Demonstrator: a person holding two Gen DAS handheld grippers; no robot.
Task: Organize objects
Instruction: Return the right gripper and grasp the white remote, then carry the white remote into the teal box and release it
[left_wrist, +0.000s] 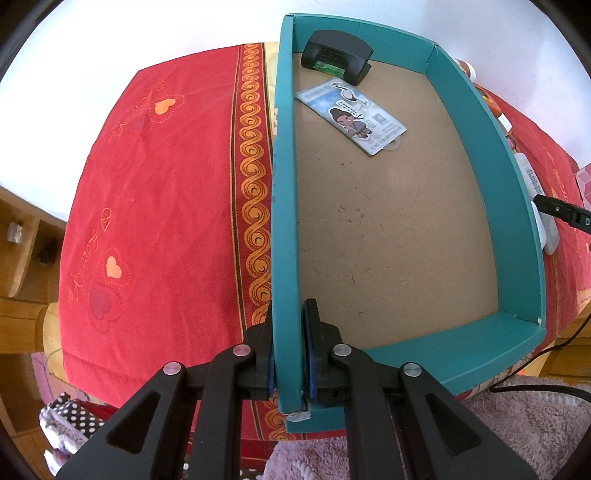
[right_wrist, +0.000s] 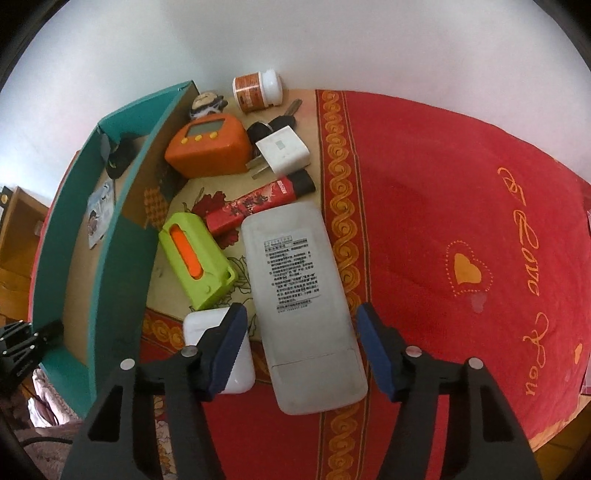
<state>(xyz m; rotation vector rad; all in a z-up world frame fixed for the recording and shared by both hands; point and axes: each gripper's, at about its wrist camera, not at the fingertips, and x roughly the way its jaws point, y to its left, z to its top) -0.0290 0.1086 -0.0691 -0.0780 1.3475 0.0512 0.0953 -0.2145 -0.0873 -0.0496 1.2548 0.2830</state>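
Red cloth (right_wrist: 443, 206) with orange scroll borders and heart motifs is seen covering the work surface in both views; a pale wall fills the upper part of each frame.

Largest item: a teal box (left_wrist: 524, 236) with a bare brown cardboard floor, occupying the centre and right of the left wrist view and the left edge of the right wrist view. Its left wall is clamped between the pads of the left gripper (left_wrist: 290, 354) at lower centre, jaws closed tight on the cardboard. Inside the box, at upper centre, a black holder (left_wrist: 338, 55) and an illustrated card (left_wrist: 351, 114) are noted, lying apart from each other.

In the right wrist view, a white remote control (right_wrist: 299, 295) lies face down at centre, label upward. The right gripper (right_wrist: 301, 354) is positioned over its lower end, one pad on each side; the jaws are part open and contact with the remote cannot be confirmed.

Left of the remote, a lime green case (right_wrist: 195, 258) with an orange insert is recorded, and below it a white case (right_wrist: 236, 358), partly hidden by the left pad. Above, a red tube (right_wrist: 258, 203), an orange timer (right_wrist: 207, 147), a white plug adapter (right_wrist: 282, 147), keys (right_wrist: 277, 120) and a small white-capped jar (right_wrist: 256, 88) are grouped beside the box.
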